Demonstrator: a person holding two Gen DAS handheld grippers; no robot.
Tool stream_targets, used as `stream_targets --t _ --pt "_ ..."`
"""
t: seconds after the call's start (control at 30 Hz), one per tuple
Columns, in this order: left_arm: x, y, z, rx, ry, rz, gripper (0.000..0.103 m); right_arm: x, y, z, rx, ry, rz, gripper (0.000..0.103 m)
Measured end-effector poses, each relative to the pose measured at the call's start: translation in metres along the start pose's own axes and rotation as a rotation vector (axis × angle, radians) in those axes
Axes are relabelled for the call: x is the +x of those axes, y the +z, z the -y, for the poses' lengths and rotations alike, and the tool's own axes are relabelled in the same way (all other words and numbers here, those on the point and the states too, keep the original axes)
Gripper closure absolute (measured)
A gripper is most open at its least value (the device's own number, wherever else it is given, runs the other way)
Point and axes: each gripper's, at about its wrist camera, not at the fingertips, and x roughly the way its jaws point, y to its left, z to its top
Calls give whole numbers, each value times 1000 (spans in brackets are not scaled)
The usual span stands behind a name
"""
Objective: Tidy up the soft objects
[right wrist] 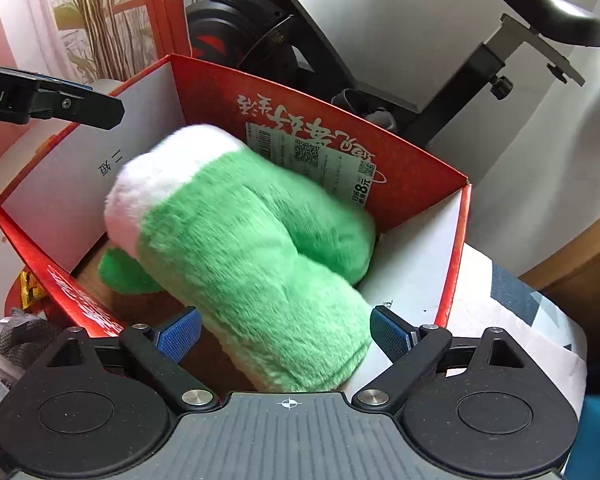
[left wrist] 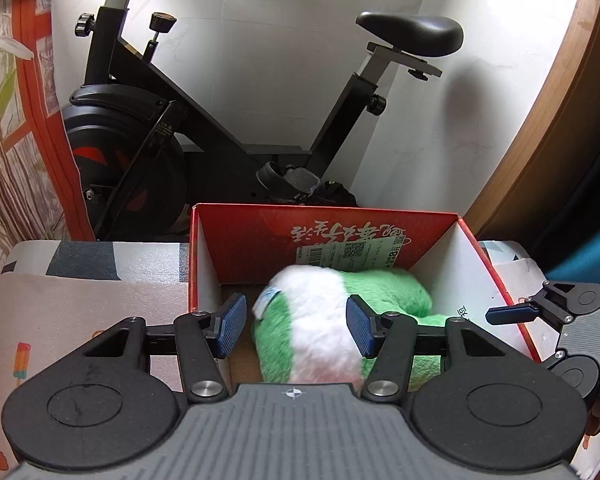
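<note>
A green and white plush toy (left wrist: 320, 320) lies inside an open red cardboard box (left wrist: 259, 232). It looks blurred. In the right wrist view the plush (right wrist: 251, 256) fills much of the box (right wrist: 416, 184). My left gripper (left wrist: 295, 326) is open above the box, pads on either side of the plush without pinching it. My right gripper (right wrist: 285, 334) is open at the box's near edge, pads wide apart around the plush's green end. Its finger shows in the left wrist view (left wrist: 512, 314). The left gripper's finger shows in the right wrist view (right wrist: 79, 108).
A black exercise bike (left wrist: 219, 120) stands behind the box against a white wall. The box sits on a patterned mat (left wrist: 79, 292). A wooden edge (left wrist: 560, 120) runs on the right. A curtain and orange frame (left wrist: 19, 120) are on the left.
</note>
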Motion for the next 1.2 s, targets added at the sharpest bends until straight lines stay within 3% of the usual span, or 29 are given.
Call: stream_targets --t 0.2,0.3,0.37,0.53,0.7,0.97,1.2 --pt "-34 -11 2 0 11 60 39 -36 -11 11 73 48 123 13" --pt "-54 -23 2 2 37 91 30 -55 -24 19 123 85 221 9" --pt "-66 -33 1 5 50 104 20 -67 -36 18 142 91 279 1" --pt "-93 -59 -1 15 88 129 3 -86 -59 13 178 99 361 0" --pt "-111 -83 -6 -8 126 128 0 -94 -84 4 222 140 424 0" --pt "-130 -132 -15 -68 163 104 0 -94 -124 -14 246 167 455 0" --pt "-128 -182 -17 -130 204 65 0 -76 -154 -37 219 195 383 0"
